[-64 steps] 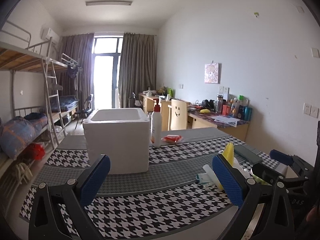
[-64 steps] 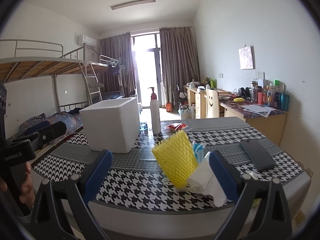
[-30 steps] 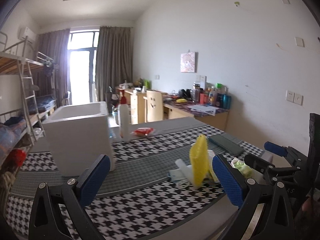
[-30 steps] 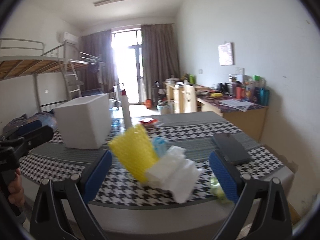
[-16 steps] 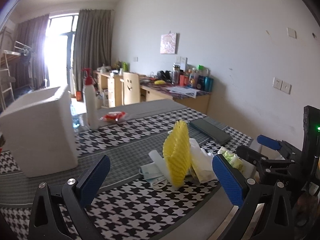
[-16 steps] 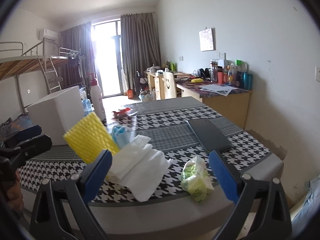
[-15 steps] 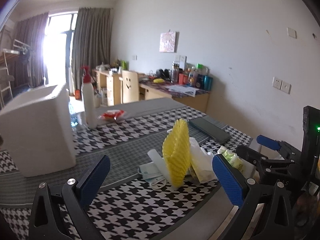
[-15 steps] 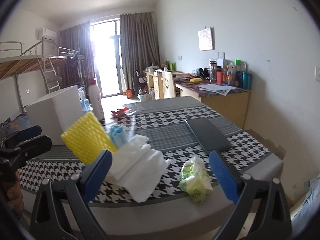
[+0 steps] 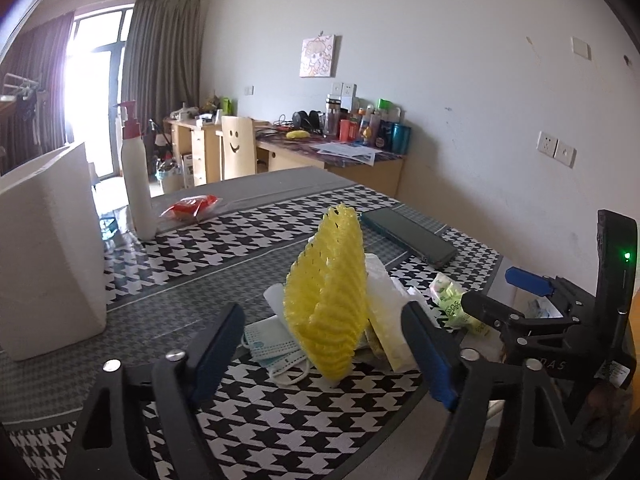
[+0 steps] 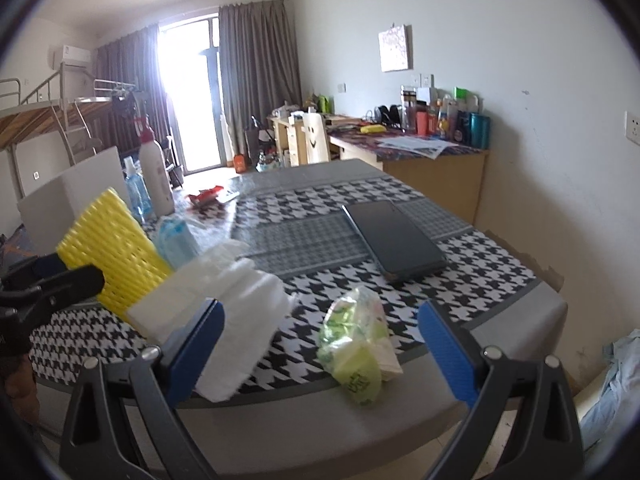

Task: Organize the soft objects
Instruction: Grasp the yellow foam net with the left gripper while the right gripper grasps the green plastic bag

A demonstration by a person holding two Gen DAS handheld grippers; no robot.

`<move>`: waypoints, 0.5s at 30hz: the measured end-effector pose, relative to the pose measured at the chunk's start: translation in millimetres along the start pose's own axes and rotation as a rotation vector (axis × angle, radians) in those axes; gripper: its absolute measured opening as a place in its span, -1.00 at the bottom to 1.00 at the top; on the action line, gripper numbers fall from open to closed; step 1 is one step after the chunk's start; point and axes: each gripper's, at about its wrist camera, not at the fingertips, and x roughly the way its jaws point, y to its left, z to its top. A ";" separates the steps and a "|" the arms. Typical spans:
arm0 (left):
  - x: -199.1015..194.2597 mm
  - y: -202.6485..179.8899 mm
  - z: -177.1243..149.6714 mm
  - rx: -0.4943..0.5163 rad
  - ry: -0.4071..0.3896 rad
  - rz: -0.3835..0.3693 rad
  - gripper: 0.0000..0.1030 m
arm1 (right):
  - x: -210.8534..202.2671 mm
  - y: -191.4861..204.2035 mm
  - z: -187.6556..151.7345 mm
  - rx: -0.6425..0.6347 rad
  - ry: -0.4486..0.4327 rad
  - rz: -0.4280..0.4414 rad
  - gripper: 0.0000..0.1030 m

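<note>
A yellow foam net [image 9: 328,300] stands upright on the houndstooth table, also in the right wrist view [image 10: 114,256]. Against it lie a blue face mask [image 9: 268,346], white foam sheets [image 10: 224,312] and a green tissue pack [image 10: 356,344]. My left gripper [image 9: 324,360] is open and empty, just in front of the net. My right gripper [image 10: 320,350] is open and empty, with the tissue pack between its fingers' line of sight. The white foam box [image 9: 48,248] stands at the left.
A pump bottle [image 9: 136,176], a red packet [image 9: 190,206] and a dark phone [image 10: 394,240] lie on the table [image 10: 520,308]. A blue spray bottle [image 10: 134,190] stands by the box. Desks and a chair are behind; a bunk bed is at left.
Both grippers have swung right and moved closer to the pile. The net now sits centred before the left gripper, and the tissue pack before the right. Both stay open.
</note>
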 end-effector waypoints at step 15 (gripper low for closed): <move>10.8 10.7 -2.6 -0.041 0.052 -0.041 -0.78 | 26.6 -9.2 -4.6 0.009 0.050 0.008 0.92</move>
